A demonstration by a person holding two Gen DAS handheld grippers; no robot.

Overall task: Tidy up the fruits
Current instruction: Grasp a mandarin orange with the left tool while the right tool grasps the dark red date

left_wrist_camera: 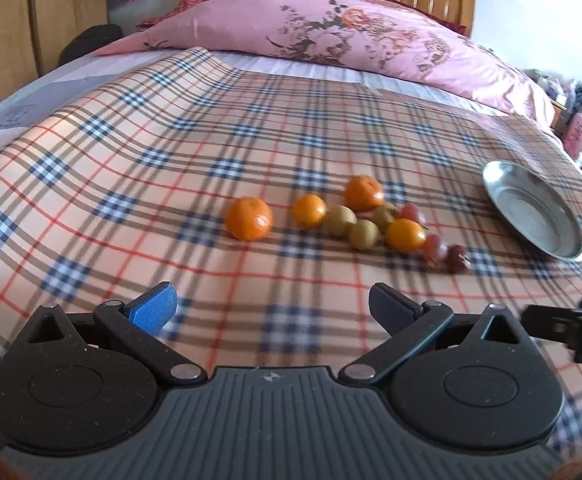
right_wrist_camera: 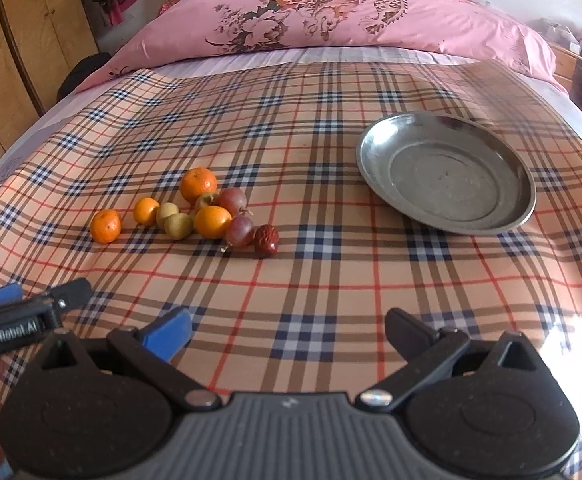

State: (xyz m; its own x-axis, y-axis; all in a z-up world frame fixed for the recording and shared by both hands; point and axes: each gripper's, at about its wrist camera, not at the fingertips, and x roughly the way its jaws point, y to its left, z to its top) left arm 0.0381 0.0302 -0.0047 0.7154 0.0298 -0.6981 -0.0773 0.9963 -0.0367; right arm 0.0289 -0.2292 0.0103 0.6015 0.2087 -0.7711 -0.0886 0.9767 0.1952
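Plaid cloth [right_wrist_camera: 311, 280] covers a bed, with a pink quilt [right_wrist_camera: 331, 12] behind. Mandarins [right_wrist_camera: 106, 225], small green fruits [right_wrist_camera: 178, 225], grapes [right_wrist_camera: 240, 232] and a red date [right_wrist_camera: 267, 240] cluster left of an empty steel plate [right_wrist_camera: 447, 172], likely their destination. Left tool [left_wrist_camera: 273, 312] and right tool [right_wrist_camera: 287, 336] hover spread wide, holding nothing.

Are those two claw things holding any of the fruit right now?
No. The left gripper and right gripper both have their fingers spread with nothing between them. All the fruit lies on the plaid cloth.
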